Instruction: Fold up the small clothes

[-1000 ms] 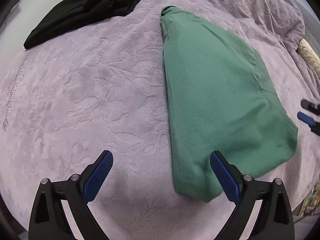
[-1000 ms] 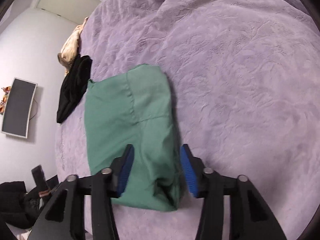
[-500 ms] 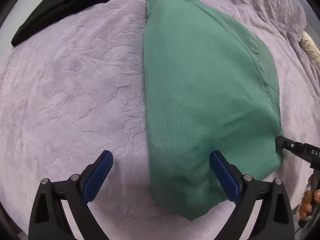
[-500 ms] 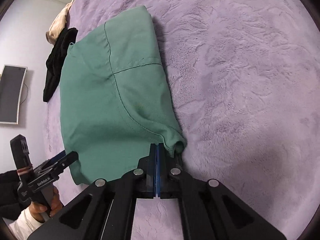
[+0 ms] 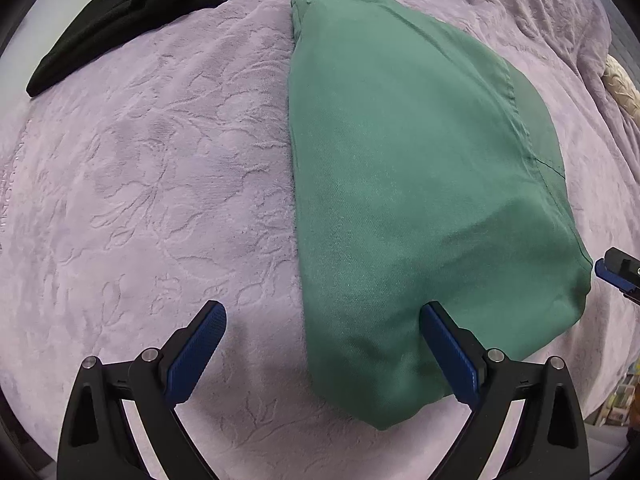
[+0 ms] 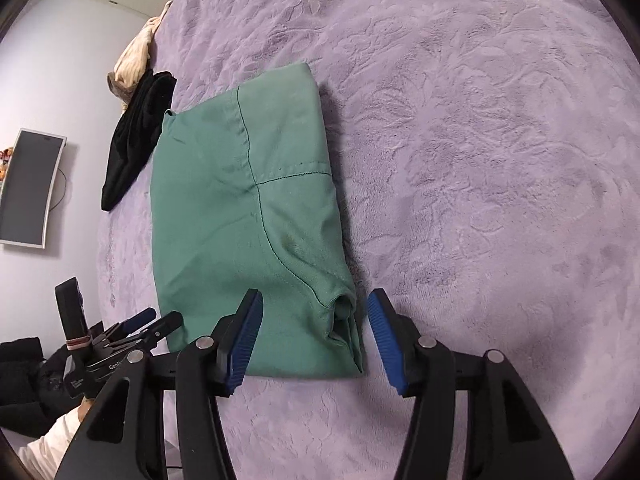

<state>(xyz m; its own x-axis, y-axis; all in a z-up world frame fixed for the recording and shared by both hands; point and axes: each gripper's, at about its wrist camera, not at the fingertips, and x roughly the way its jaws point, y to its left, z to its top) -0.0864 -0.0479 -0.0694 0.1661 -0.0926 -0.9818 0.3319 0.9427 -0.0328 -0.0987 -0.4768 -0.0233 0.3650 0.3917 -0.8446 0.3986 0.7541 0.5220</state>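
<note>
A folded green garment [image 5: 416, 184] lies flat on the purple embossed bedspread [image 5: 160, 184]. It also shows in the right wrist view [image 6: 248, 216]. My left gripper [image 5: 322, 340] is open and empty above the garment's near left corner, with its right finger over the cloth. My right gripper [image 6: 314, 332] is open and empty, its jaws either side of the garment's near right corner. The right gripper's tip shows in the left wrist view [image 5: 614, 274], and the left gripper shows in the right wrist view [image 6: 132, 332].
A black garment [image 5: 132, 12] lies at the far left of the bed, also in the right wrist view [image 6: 136, 148], with a beige cloth [image 6: 134, 60] beyond it. A monitor [image 6: 28, 188] hangs on the wall at left. The bedspread [image 6: 480, 160] stretches right.
My right gripper was shut on the garment's corner half a second ago; it has opened and let go. Both grippers have drawn back a little from the garment.
</note>
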